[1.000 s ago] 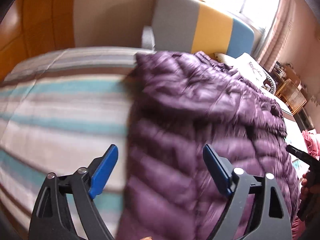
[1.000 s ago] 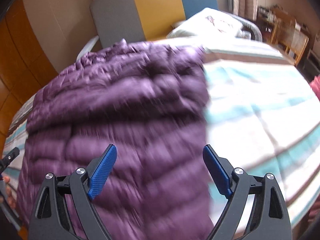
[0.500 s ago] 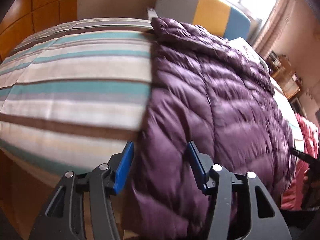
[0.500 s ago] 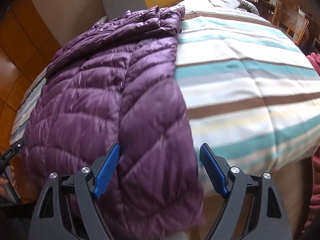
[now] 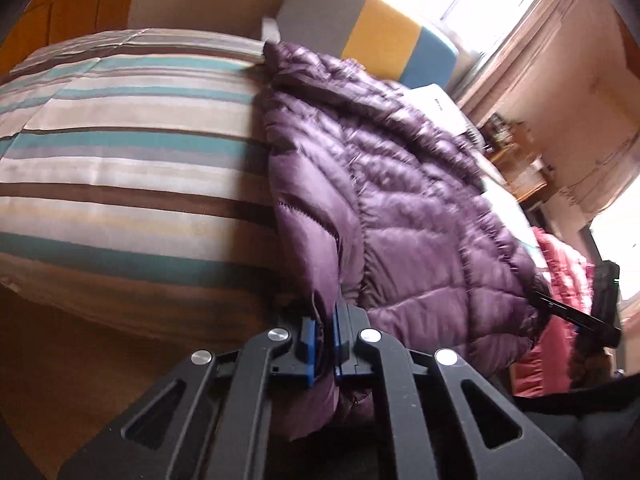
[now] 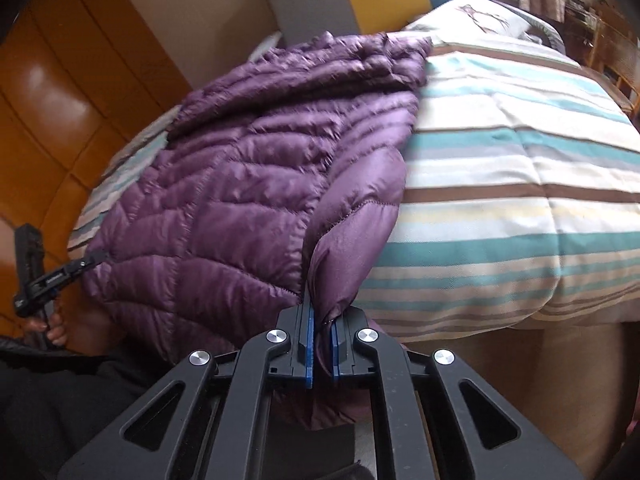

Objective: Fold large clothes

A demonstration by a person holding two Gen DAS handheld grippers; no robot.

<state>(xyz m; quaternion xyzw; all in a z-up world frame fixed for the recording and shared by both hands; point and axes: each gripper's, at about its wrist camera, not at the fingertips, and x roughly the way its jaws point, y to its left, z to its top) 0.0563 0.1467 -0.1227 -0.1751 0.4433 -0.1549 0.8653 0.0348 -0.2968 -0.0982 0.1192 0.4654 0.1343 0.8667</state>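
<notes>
Purple quilted jacket [image 5: 404,200] is spread lengthwise on the striped bedspread [image 5: 120,152], its collar end turned toward the grey, yellow and blue headboard [image 5: 372,36] and its hem hanging over the bedspread's near edge. Bare striped cloth is seen on both sides of the jacket.

The hem corner on one side is clamped by the left gripper [image 5: 324,344]; its blue pads [image 5: 309,350] are pressed onto a pinched fold of purple fabric just past the bedspread's near edge. The opposite hem corner is clamped in the same way by the right gripper [image 6: 320,348], with a bunched fold of jacket [image 6: 256,184] squeezed between its blue pads [image 6: 308,344]. Both grippers are thus closed on the garment.

In the right wrist view the left gripper [image 6: 86,262] is seen at the far hem corner, held by a hand [image 6: 52,326] beside the bedspread [image 6: 500,168]. A white pillow [image 6: 476,12] lies at the headboard end of the bedspread. A pink garment [image 5: 560,272] is seen beyond the jacket's far side, at the bedspread's edge, in the left wrist view.
</notes>
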